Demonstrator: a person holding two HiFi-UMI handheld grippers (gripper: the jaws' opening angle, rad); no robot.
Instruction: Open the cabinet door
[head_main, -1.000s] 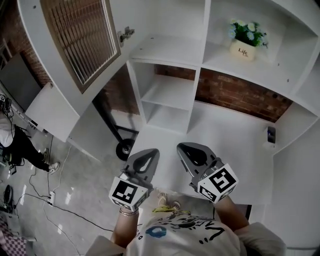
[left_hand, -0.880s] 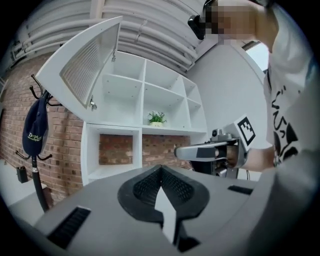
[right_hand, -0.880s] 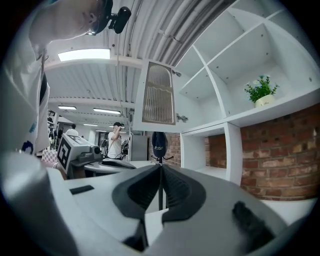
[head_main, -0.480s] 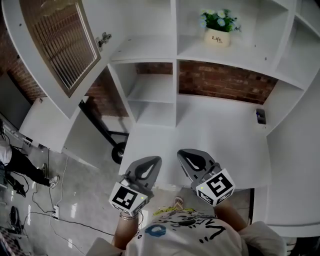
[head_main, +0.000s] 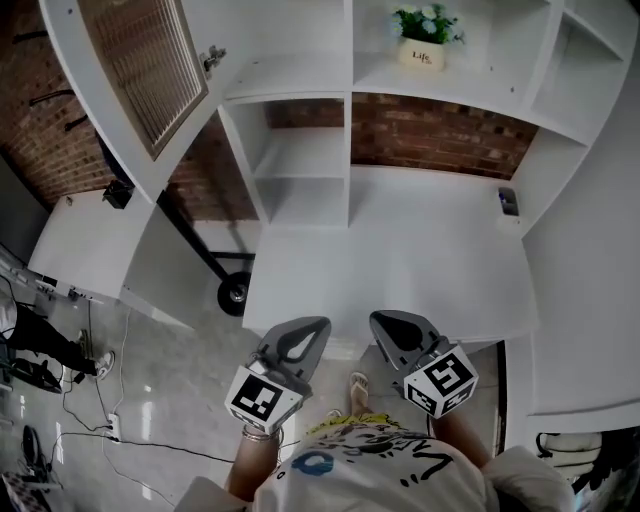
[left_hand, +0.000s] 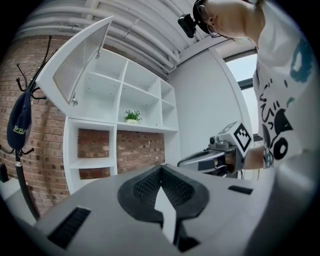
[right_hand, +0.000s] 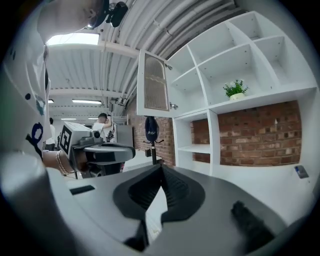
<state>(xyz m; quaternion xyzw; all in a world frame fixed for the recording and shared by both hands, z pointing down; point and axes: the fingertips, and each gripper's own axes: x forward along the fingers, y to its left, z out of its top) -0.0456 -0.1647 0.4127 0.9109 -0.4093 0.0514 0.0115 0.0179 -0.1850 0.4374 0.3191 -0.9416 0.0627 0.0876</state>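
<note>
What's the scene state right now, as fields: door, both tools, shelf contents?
door: cabinet door open, swung out at upper left
left tool: shut, empty, at the front edge of the desk
right tool: shut, empty, beside the left one
desk items: small dark device at the right side
shelf: potted plant in an upper compartment
contact: neither tool touches the door

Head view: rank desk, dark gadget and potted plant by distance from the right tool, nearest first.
1. Desk, just ahead of the right tool.
2. Dark gadget, at the desk's far right corner.
3. Potted plant, on the upper shelf at the back.
</note>
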